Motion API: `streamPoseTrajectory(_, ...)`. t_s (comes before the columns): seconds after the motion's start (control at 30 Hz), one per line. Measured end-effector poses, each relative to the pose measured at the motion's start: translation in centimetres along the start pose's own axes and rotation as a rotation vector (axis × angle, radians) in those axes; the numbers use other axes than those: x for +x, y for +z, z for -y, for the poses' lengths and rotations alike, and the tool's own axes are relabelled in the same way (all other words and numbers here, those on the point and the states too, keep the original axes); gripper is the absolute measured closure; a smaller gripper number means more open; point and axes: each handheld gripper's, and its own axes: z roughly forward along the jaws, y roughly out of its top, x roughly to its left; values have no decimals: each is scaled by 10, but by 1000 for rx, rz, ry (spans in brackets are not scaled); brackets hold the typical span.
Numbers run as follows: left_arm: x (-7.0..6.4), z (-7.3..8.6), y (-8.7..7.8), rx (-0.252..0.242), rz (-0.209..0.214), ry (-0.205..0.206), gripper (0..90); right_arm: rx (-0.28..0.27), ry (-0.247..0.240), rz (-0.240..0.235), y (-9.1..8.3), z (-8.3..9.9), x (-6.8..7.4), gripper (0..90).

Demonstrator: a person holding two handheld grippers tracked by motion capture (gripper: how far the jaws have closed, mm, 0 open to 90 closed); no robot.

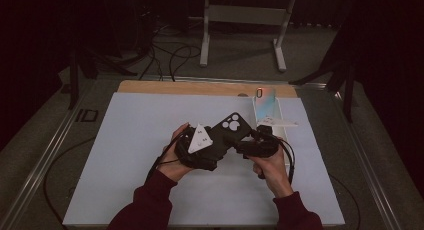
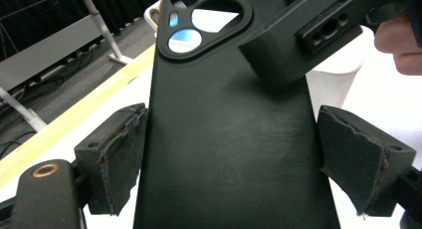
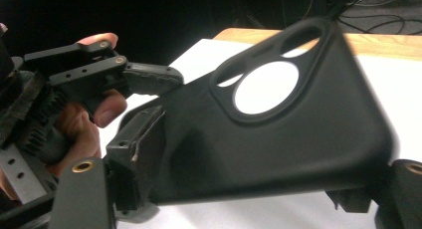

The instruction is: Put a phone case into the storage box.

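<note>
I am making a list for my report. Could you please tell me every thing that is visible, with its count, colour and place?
phone case: 1, black, held above the mat between both claws
phone: 1, shiny, light, in the tray at the mat's far right
tray: 1, white, far right of the mat
mat: 1, white, covers the table
table: 1, wooden edge at the far side
metal stand: 1, grey, on the floor beyond the table
cables: several, black, on the floor
left claw: 1, black, grips the case's sides
right claw: 1, black, holds the case
</note>
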Motion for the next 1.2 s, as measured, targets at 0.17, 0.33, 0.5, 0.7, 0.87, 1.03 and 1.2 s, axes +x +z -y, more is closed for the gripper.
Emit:
streamPoseTrajectory(0.17,-1,0,1,0,8,-1,153,9,-7,-47,2,1,3,454)
streamPoseTrajectory(0.33,-2,0,2,4,10,3,151,-7,-2,-79,1,0,5,590)
streamPoseTrajectory(0.5,-4,0,3,8,5,12,148,-29,10,-112,0,0,4,697)
streamPoseTrajectory(0.7,-7,1,8,-6,-35,14,191,-40,1,-114,-1,-1,8,857)
streamPoseTrajectory(0.87,0,3,5,-7,-10,-28,138,-40,-32,-80,-5,0,8,861)
streamPoseTrajectory(1.03,8,4,3,-12,54,-77,84,-50,-57,-93,-10,-2,7,861)
streamPoseTrajectory(1.2,12,6,3,-7,143,-109,52,-48,-107,-143,-16,-3,11,861)
